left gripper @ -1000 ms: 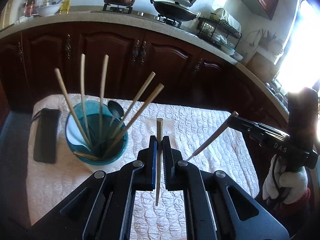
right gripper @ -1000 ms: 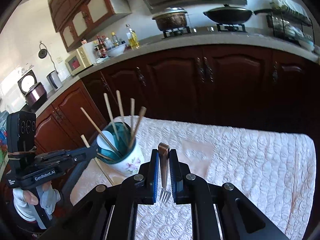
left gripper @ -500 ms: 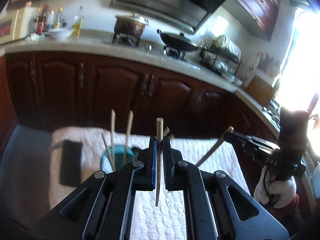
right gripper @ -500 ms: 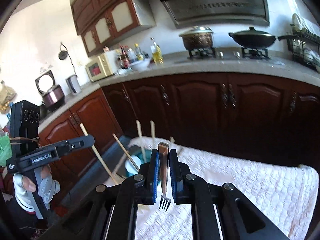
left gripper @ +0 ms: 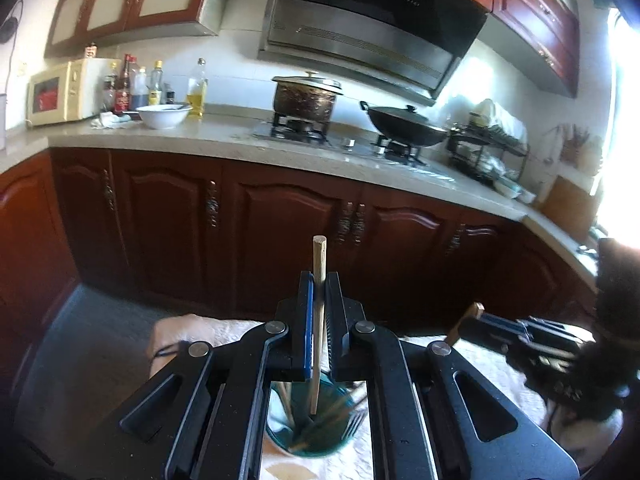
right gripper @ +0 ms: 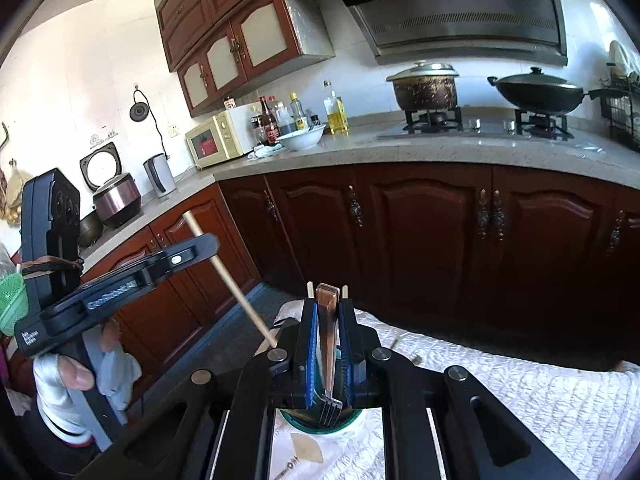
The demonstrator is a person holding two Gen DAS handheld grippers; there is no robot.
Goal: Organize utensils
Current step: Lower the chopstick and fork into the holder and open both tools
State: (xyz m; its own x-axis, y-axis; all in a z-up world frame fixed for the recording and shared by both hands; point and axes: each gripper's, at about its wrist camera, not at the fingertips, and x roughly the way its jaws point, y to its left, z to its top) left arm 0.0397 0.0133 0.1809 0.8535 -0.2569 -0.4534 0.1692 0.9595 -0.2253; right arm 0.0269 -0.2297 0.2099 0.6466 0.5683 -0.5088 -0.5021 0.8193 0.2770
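Left wrist view: the left gripper is clamped on a single wooden chopstick, held upright with its lower tip hanging right over the mouth of the teal cup. The cup sits on the white quilted cloth and already holds several chopsticks, plus what looks like fork tines poking in at the right rim. Over on the right edge you can see the right gripper coming in, pretty blurry.

Right wrist view: the right gripper is pinched tight on a fork, tines down, sitting just above the same cup. I can't tell if the tines are past the rim yet. The left gripper shows at the left with its chopstick angled down toward the cup.

My read: most of the sorting looks done, since the cup's already loaded. These 2 pieces just need dropping in. Can't see if anything else is left on the cloth.
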